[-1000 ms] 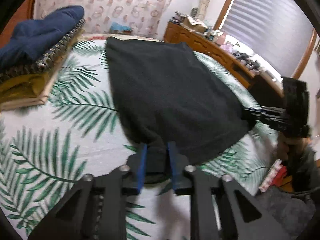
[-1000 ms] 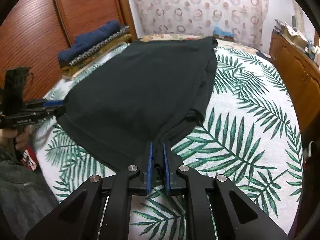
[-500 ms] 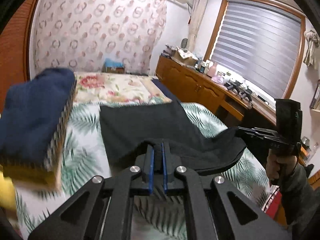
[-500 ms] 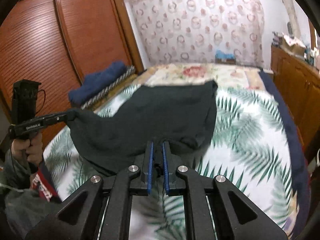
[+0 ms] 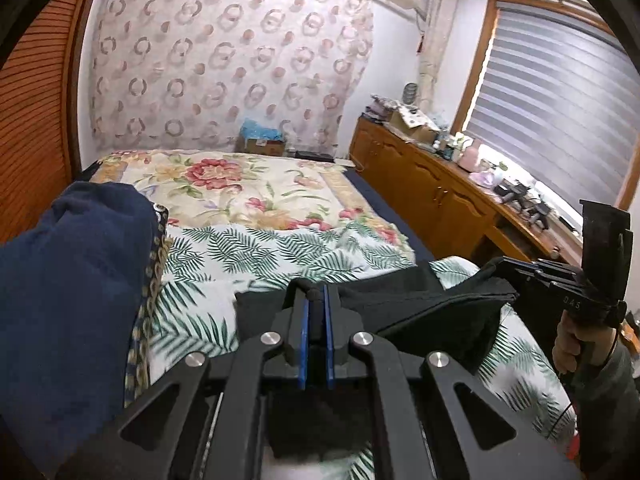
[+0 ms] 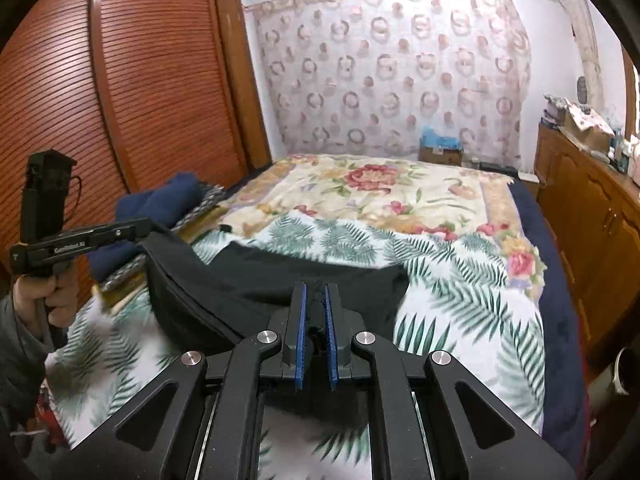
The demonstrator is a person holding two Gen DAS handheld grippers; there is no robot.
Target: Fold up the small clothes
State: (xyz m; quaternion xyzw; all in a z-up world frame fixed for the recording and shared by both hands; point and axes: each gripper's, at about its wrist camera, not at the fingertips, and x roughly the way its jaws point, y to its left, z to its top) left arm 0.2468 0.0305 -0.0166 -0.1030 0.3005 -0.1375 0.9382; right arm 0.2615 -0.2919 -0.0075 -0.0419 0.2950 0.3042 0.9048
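Observation:
A black garment (image 5: 424,300) hangs between my two grippers above the palm-leaf bedspread (image 5: 256,248), its far part still resting on the bed. In the left wrist view my left gripper (image 5: 315,297) is shut on one corner of the cloth. At the right edge of that view my right gripper (image 5: 505,269) pinches the other corner, a hand under it. The right wrist view shows my right gripper (image 6: 315,300) shut on the black garment (image 6: 256,280), with my left gripper (image 6: 149,229) lifting the corner at the left.
A stack of folded clothes topped by a navy one (image 5: 72,304) lies close at the left of the bed (image 6: 160,200). A wooden sideboard (image 5: 436,196) with clutter runs along the right. A slatted wardrobe (image 6: 120,88) stands left. A cardboard box (image 5: 262,145) sits beyond the bed.
Both grippers have risen and moved toward the far end of the bed, lifting the garment's near edge off the spread; the flat cloth now sags between them. The jaws stayed shut.

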